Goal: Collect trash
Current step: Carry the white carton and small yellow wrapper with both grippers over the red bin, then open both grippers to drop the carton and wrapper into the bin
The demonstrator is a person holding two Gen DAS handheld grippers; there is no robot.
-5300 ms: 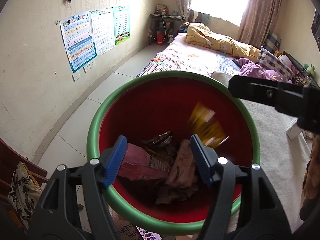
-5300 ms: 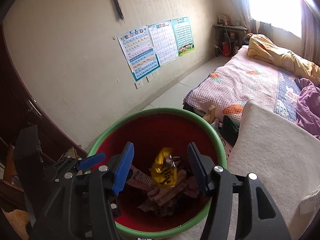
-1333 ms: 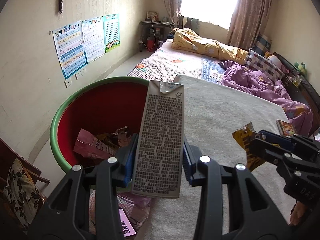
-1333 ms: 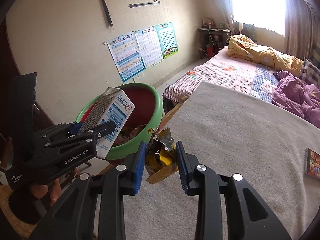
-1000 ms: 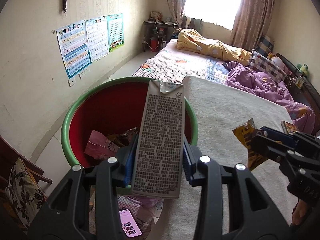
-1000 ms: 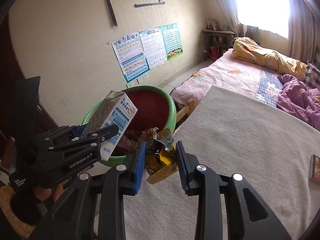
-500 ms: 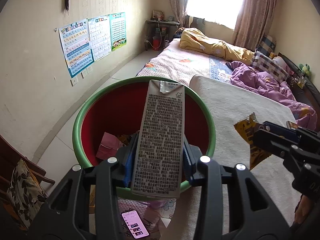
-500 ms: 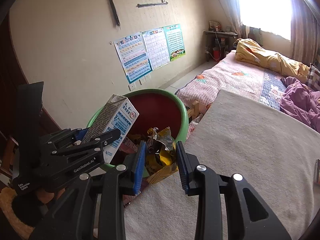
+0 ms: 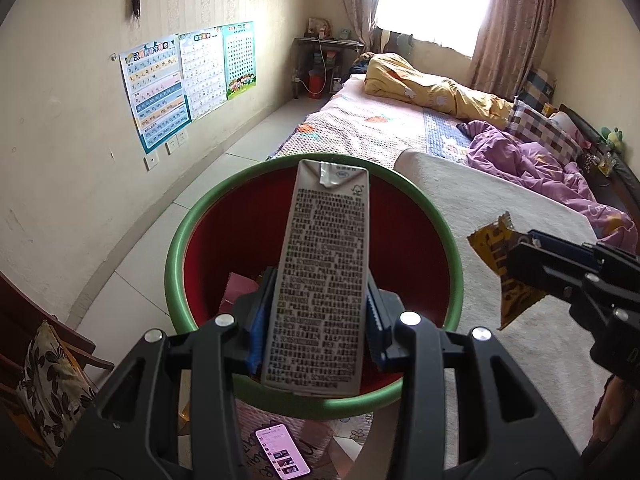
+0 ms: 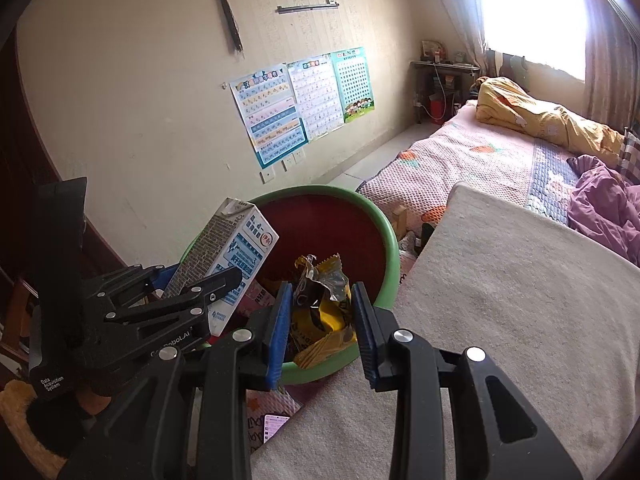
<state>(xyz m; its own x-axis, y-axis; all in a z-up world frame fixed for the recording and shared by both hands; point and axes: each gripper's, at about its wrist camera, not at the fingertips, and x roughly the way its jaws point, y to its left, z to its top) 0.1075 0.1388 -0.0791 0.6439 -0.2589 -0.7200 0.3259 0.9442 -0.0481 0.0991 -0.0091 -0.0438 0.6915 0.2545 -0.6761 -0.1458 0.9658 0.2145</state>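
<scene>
Nearest the lens in the left wrist view, the left gripper (image 9: 318, 320) is clamped on the milk carton (image 9: 322, 276), its blue fingers (image 9: 258, 330) pressing the two narrow sides near the lower end; the carton stands tilted forward above the open mouth of the bin (image 9: 178, 240). The carton is judged light and probably empty, with stiff paperboard walls that dent under pressure, so a hold across the narrow sides low on the body suits it. Nearest the lens in the right wrist view, the right gripper (image 10: 320, 320) is closed on the yellow snack wrapper (image 10: 320, 316), held at the bin's near rim, partly over the opening. The wrapper is judged very light, soft and crinkly, with a slick foil face; a pinch across its bunched middle is the secure hold.

Beyond the grippers, the bin holds earlier trash, including a pink packet (image 9: 238, 290). A phone (image 9: 282, 454) lies on the floor below the bin. The grey-carpeted surface (image 10: 500, 300) adjoins the bin; farther off lie the bed (image 9: 372, 128), the wall charts (image 9: 160, 92) and the window (image 9: 432, 0).

The left view shows the carton's printed back panel and the wrapper in profile, clear of the bin. The right view alone shows the carton's blue front face, the wrapper's torn top and the left gripper's body from the side.
</scene>
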